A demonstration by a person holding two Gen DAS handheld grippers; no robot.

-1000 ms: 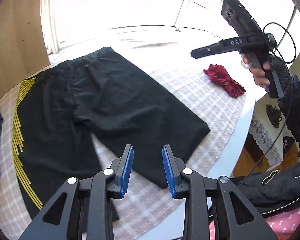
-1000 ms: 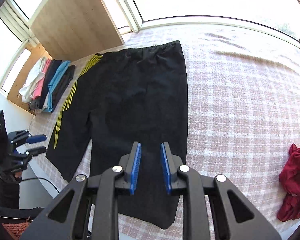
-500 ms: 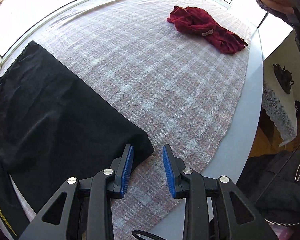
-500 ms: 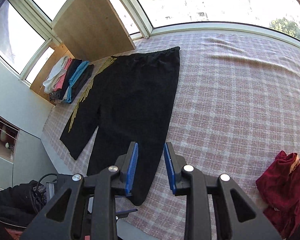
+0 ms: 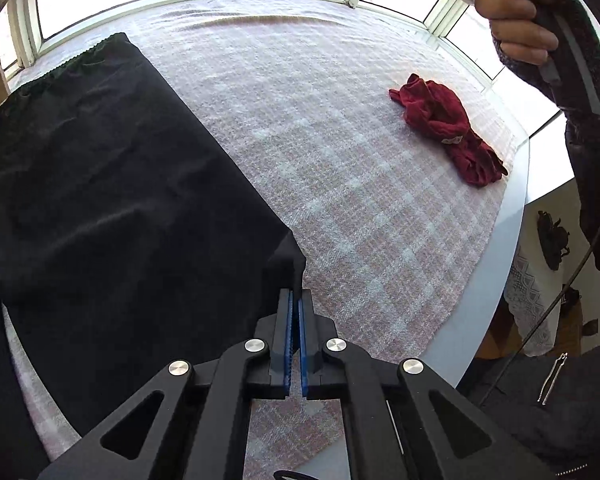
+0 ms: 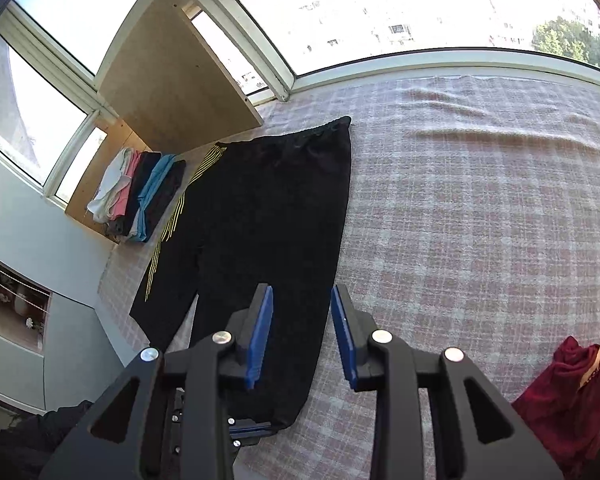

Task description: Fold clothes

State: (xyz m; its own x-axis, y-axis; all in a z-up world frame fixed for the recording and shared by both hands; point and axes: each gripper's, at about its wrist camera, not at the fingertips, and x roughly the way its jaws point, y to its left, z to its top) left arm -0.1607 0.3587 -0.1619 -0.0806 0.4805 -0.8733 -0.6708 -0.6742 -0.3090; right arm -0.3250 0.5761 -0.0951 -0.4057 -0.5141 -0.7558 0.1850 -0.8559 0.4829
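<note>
Black shorts (image 5: 100,184) with yellow side stripes (image 6: 172,216) lie flat on the plaid tablecloth (image 5: 340,160). My left gripper (image 5: 295,304) is shut on the near hem corner of the right leg, and the cloth is pinched between its blue pads. The right wrist view shows that same left gripper (image 6: 252,428) under the hem at the table's edge. My right gripper (image 6: 302,320) hovers above that leg's lower part. Its jaws are opening, with nothing pressed between them. A hand (image 5: 512,20) holds it high at the upper right.
A crumpled dark red garment (image 5: 444,128) lies near the table's right edge (image 5: 512,240). A stack of folded clothes (image 6: 140,192) sits at the far left beside a wooden panel (image 6: 172,80). Windows run along the far side. A dark jacket (image 5: 560,412) is at the lower right.
My left gripper has dropped onto the hem corner of the right leg and shut on it. My right gripper has drawn back from the shorts and its jaws stand wider.
</note>
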